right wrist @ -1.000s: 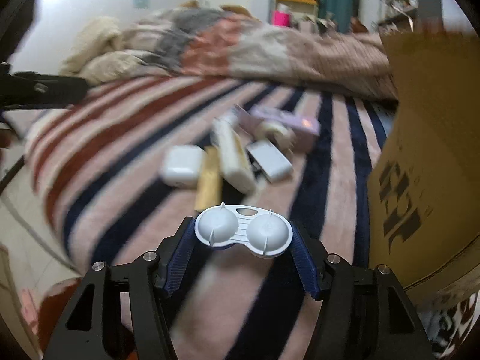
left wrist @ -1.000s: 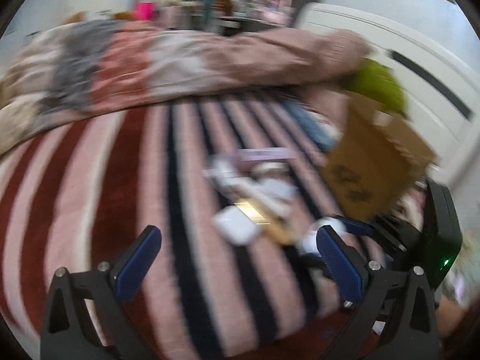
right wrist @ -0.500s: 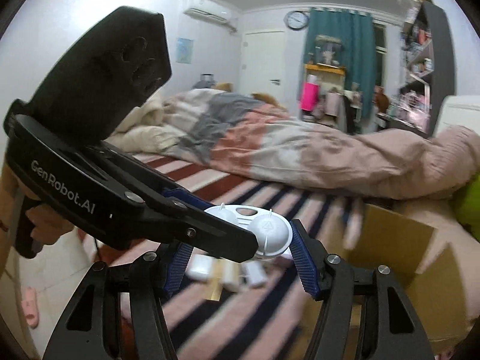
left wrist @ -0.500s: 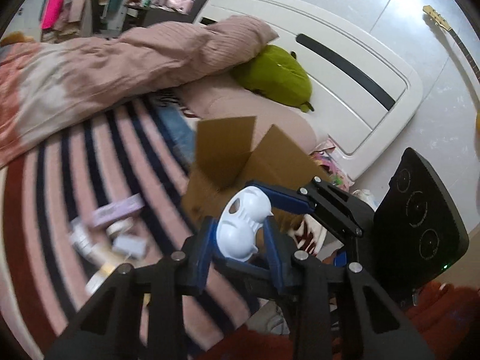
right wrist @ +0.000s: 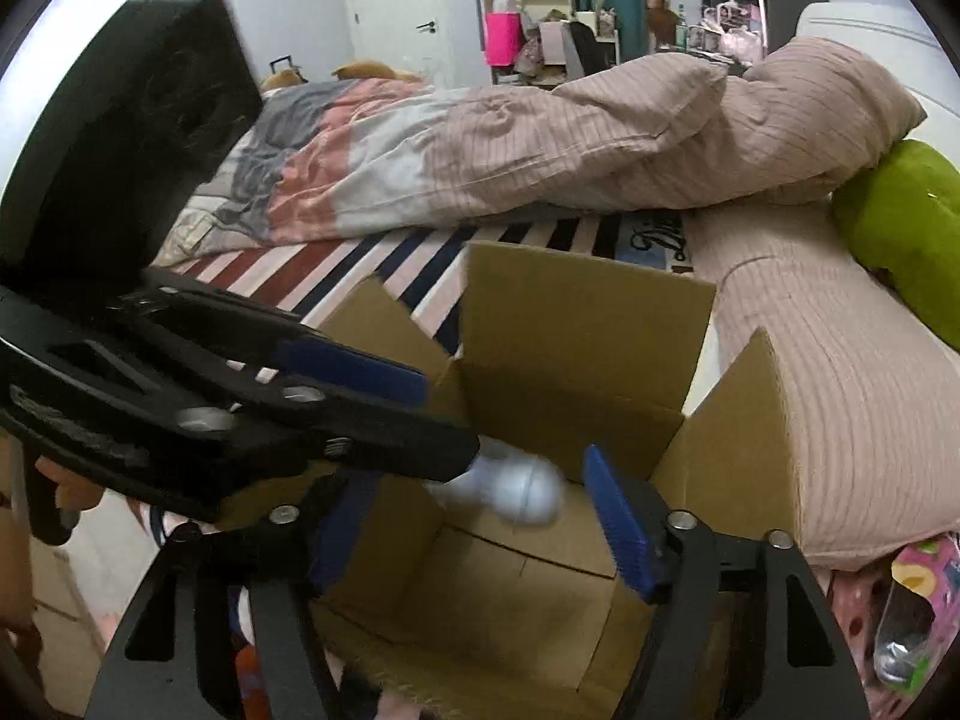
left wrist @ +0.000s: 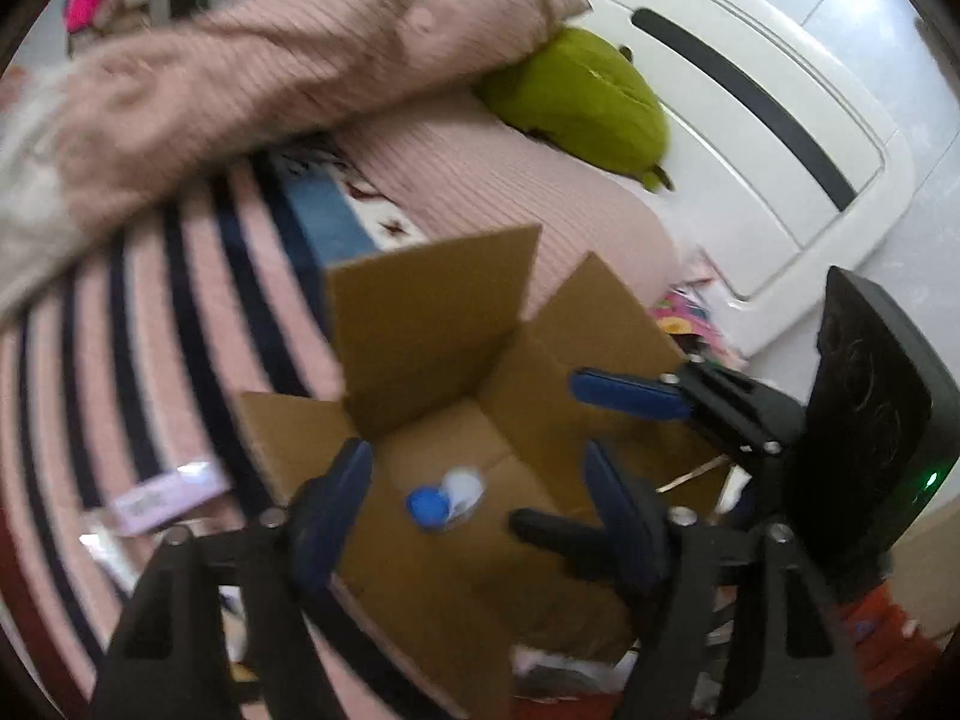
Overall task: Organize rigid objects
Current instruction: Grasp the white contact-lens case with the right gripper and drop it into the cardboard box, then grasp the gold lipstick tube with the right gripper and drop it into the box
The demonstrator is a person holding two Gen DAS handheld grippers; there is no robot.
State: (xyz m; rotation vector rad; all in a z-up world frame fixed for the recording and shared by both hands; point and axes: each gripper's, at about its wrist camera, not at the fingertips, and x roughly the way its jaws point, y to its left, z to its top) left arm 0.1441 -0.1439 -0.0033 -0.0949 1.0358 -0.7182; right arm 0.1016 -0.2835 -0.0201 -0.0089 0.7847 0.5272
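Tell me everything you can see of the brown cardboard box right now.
The brown cardboard box is plain corrugated card, open at the top with its flaps standing up. It rests at the edge of the striped bedspread, beside a pink ribbed pillow. Both open grippers, left gripper and right gripper, are above its opening. A blurred white plastic item is in the opening; the left view shows something white and blue inside.
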